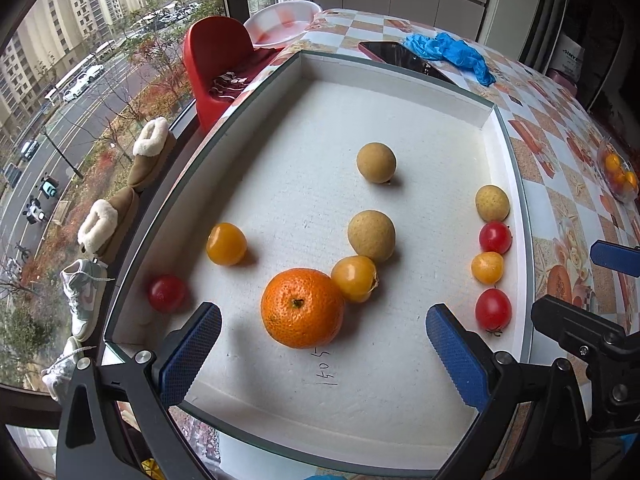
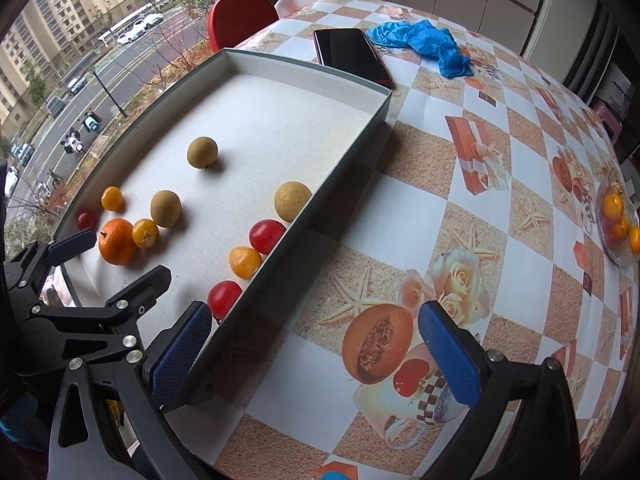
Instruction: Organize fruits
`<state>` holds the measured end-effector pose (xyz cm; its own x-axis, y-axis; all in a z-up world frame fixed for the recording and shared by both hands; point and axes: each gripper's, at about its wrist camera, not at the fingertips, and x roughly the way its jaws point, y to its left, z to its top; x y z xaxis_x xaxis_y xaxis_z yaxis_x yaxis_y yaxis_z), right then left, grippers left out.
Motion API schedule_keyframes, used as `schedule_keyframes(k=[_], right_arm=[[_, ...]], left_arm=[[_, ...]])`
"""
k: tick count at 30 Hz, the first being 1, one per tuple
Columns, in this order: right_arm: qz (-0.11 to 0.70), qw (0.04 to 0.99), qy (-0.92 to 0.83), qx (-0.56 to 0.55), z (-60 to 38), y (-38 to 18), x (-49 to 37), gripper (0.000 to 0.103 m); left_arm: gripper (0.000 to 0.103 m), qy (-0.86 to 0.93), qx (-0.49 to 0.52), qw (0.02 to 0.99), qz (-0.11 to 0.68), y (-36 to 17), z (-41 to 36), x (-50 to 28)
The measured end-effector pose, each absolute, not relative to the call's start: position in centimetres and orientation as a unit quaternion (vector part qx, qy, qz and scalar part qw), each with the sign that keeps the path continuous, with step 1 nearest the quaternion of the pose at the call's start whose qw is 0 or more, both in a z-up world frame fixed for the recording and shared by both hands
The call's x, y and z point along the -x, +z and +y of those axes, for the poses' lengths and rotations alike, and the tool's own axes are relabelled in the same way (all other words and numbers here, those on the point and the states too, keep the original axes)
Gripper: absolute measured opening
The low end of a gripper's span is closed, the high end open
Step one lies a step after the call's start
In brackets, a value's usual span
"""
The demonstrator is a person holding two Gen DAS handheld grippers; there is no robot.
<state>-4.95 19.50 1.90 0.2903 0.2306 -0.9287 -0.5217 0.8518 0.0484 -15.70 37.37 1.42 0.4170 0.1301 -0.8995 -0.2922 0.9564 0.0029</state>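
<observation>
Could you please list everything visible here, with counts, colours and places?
tray: 1, white, on the table
orange: 1, orange, tray front
longans: 3, tan, tray middle and right wall
red tomatoes: 3, red, two by right wall, one left
yellow tomatoes: 3, yellow, spread across the tray
phone: 1, black, behind tray
gloves: bunched, blue, beside phone
bowl: 1, clear, fruit inside, table's right edge
chair: 1, red, by window
left gripper: open, over tray
right gripper: open, over tray's right wall
</observation>
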Motion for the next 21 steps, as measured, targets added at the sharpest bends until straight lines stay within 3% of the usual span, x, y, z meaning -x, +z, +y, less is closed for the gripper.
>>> schedule_keyframes(k=[21], right_arm=[[0.573,0.767,0.255,0.135,18.8,-0.1,5.6,0.103]], left_arm=[[0.103,0.123,0.069,0.835,0.531,1.4,36.5,16.2]])
